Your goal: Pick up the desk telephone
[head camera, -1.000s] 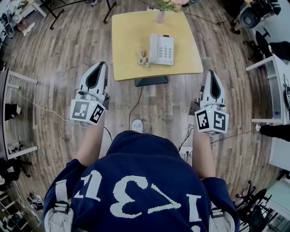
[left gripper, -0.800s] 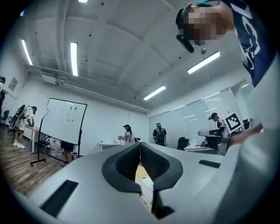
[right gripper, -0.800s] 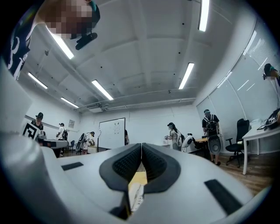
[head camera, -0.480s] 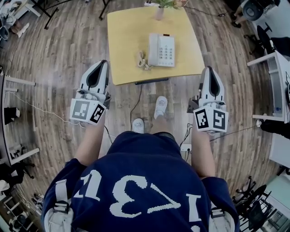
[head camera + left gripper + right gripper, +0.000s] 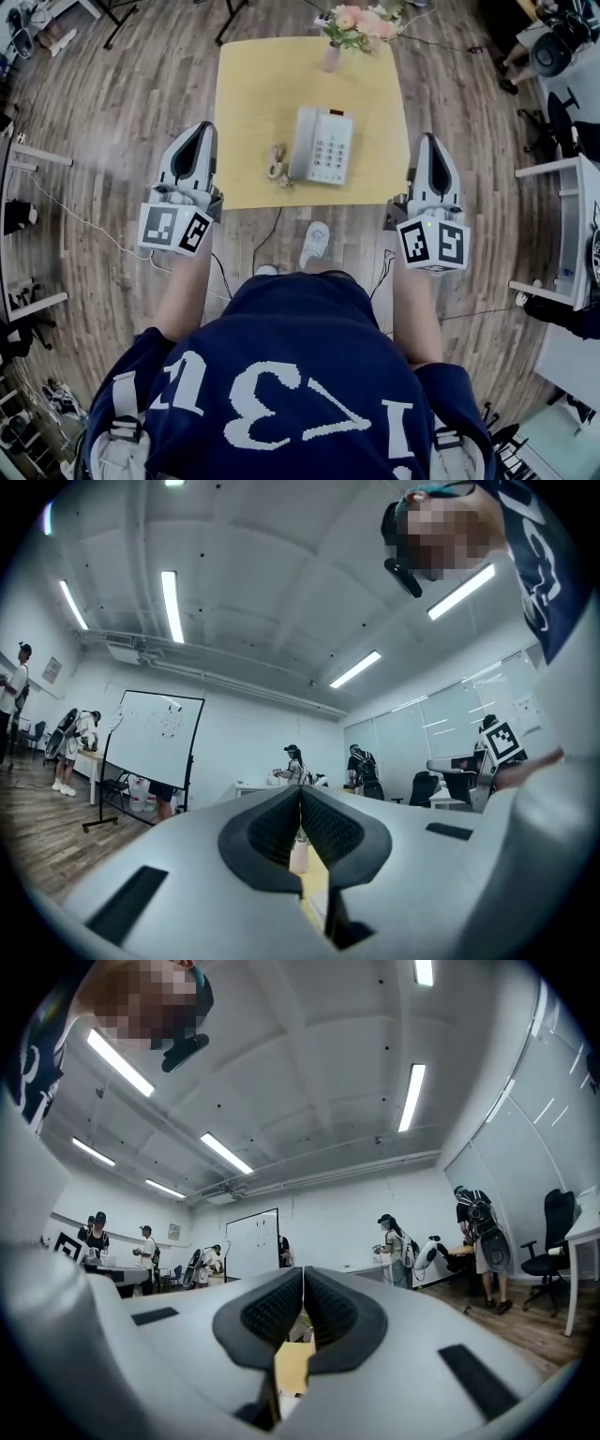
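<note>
Left tool (image 5: 199,131): jaws closed, empty, held off the near left corner of the desk (image 5: 246,94). Right tool (image 5: 428,142): jaws closed, empty, off the desk's near right corner. Desk telephone (image 5: 321,145): flat on the desk, toward its near edge, with the coiled cord (image 5: 277,170) just beside it. Step, as judged: approach, with no contact. Next move calls for parting the jaws and reaching in over the desk's near edge. Vase of flowers (image 5: 331,56): desk's far edge, out of the way. The cord may drag.

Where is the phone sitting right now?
In the head view, the desk telephone lies on the yellow table near its front edge, coiled cord at its left, flower vase beyond.
</note>
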Demonstrator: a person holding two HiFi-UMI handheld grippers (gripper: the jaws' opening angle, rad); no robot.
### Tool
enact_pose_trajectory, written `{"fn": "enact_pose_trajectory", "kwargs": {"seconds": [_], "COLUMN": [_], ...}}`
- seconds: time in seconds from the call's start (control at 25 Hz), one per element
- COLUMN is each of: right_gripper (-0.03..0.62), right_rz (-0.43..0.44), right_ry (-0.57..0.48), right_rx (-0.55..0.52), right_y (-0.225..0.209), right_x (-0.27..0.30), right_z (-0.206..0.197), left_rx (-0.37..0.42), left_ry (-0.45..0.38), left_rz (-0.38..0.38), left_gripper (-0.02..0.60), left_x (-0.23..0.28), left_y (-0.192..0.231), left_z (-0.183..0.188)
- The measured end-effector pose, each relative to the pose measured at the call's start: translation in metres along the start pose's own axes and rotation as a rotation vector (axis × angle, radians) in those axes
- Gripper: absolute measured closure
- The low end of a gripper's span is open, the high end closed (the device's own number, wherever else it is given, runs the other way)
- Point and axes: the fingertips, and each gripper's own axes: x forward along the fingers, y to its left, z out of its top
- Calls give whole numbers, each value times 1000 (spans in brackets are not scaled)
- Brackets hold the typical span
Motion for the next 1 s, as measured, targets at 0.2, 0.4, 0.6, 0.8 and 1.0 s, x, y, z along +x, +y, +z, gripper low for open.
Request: {"fn": "enact_pose_trajectory", "kwargs": {"seconds": [0.2,0.4,0.6,0.8,1.0], "right_gripper": [566,566,566,566,566], "right_rz": [59,93,132,141,115], "right_ry": [15,36,62,65,60], "right_rx": [13,51,58,54,45], "right_y": [-29,-46,-45,-42,-37], "right_x": [38,58,74,93,116], "right_z": [-4,-14,-26,-28,-27], "left_rx": [2,-6,-16,-26,-34], "left_ry": [3,25,56,63,65], "left_rz": [53,82,79,58,5], "left_gripper": [566,566,566,566,566], "left_x": [35,53,65,83,107], "left_y": [-5,-14,-16,-7,8], "left_z": [-5,-15,-25,-33,-36]}}
